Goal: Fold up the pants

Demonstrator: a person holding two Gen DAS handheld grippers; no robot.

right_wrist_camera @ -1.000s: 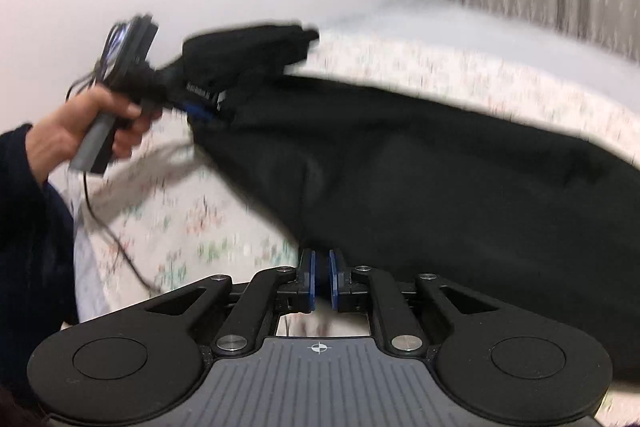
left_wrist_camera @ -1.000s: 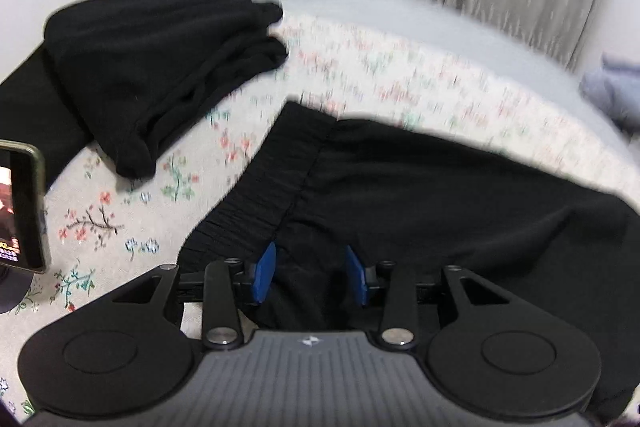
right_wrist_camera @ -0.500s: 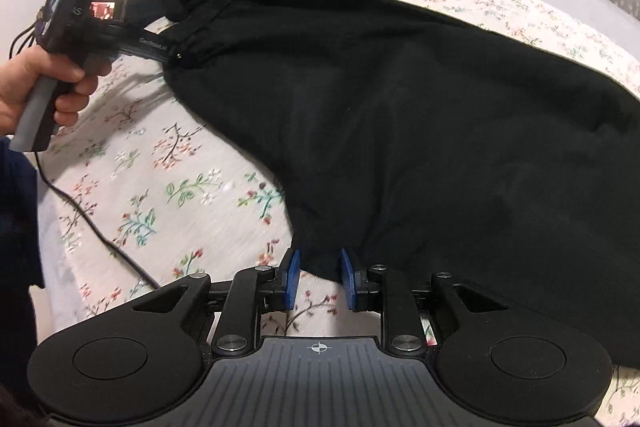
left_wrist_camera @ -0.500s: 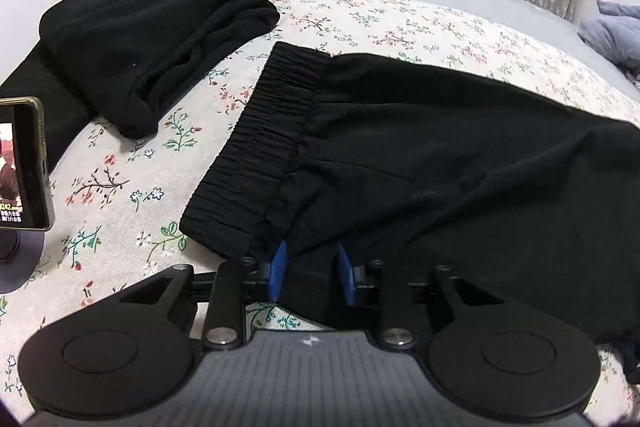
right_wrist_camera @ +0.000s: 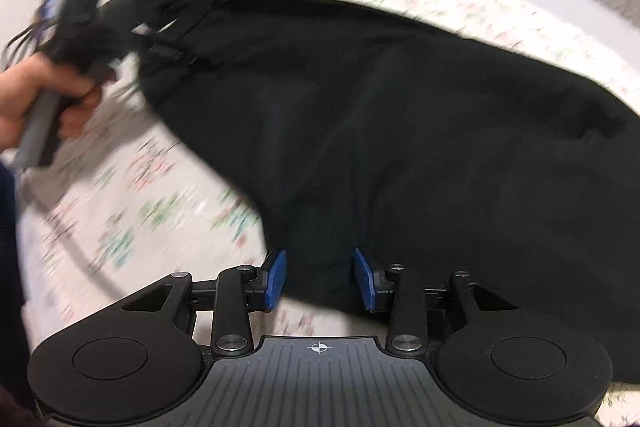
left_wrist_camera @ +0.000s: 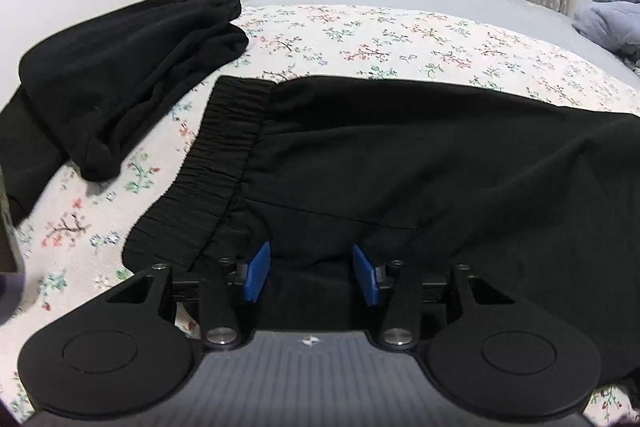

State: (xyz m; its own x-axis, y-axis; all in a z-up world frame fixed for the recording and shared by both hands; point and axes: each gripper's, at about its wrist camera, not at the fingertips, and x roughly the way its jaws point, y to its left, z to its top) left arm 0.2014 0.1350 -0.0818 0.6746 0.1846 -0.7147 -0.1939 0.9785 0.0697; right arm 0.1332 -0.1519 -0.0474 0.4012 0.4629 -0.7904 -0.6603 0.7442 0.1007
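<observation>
folded pile (left_wrist_camera: 120,79): black, far left on the bed (left_wrist_camera: 360,43).
pants (left_wrist_camera: 400,163): flat on bed, waistband (left_wrist_camera: 216,171) left.
left hand-held gripper (left_wrist_camera: 311,273): jaws just opened, apart, cloth between, unpressed.
right hand-held gripper (right_wrist_camera: 320,279): same, at near hem.
handling: soft, light, limp; pinch waistband and hem.

Lighting: soft, even indoor light is falling from above; no glare is showing. Shadows: faint ones are lying under the black pants (left_wrist_camera: 420,163) on the floral sheet (left_wrist_camera: 400,43). Left wrist view: mostly sharp, with slight smearing at the left rim. Right wrist view: motion blur is streaking the sheet and the hand (right_wrist_camera: 36,99). Both: fisheye bending and dark corners are curving the edges.
</observation>
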